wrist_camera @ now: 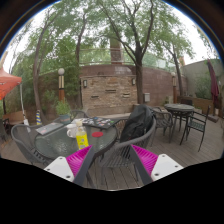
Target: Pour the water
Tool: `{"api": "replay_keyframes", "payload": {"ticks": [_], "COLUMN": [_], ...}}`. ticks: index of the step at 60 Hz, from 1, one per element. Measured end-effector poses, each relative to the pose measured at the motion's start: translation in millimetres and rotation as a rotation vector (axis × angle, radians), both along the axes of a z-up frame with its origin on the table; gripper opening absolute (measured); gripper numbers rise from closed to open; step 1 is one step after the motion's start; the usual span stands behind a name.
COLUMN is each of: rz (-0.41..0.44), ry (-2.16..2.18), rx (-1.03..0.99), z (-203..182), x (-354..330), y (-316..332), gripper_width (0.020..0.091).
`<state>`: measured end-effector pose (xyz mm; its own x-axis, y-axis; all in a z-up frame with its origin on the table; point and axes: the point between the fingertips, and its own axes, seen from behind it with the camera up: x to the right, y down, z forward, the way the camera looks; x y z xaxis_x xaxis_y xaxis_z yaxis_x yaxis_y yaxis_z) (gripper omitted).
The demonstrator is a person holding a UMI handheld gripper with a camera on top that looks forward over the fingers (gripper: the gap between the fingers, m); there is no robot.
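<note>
My gripper point(110, 166) is open, its magenta pads point(78, 164) set wide apart with nothing gripped. Between and below the fingers lies the dark mesh of a metal chair point(108, 160). Just beyond the left finger, a yellow bottle point(80, 136) with a pale top stands upright on a round glass-topped patio table point(50, 140). Next to the bottle, a small red and dark item point(98, 124) lies on the table. I cannot make out a cup or glass.
A black backpack point(138, 124) sits on the chair ahead of the fingers. Further right stands a second dark table point(181, 107) with metal chairs point(197, 126) around it. A brick wall point(110, 90) and trees close the patio behind.
</note>
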<state>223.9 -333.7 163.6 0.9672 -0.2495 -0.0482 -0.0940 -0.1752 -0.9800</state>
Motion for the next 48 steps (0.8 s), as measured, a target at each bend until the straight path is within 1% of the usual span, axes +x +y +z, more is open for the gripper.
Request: {"api": "replay_keyframes", "payload": {"ticks": [9,21,27,30,38,43,48], "rz": [-0.003,0.067,0.05,0.046,0.074,0.08,0.092], "ry": [-0.035,0.003,-0.011,-0.008,-0.001,0.001,-0.014], "rx": [0.013,0.046,0.029,0.024,0.025,0.027,0.047], "z": [1,3,-7,-13,-32,-54,-65], "x": [2,-24,-25,-28,-49,-64,-75], "y": [-3,4,15,26,68,107,145], "gripper_width": [0.0838,0.0837,0.0839,0.0841,0.0838,0.0839,0.0838]}}
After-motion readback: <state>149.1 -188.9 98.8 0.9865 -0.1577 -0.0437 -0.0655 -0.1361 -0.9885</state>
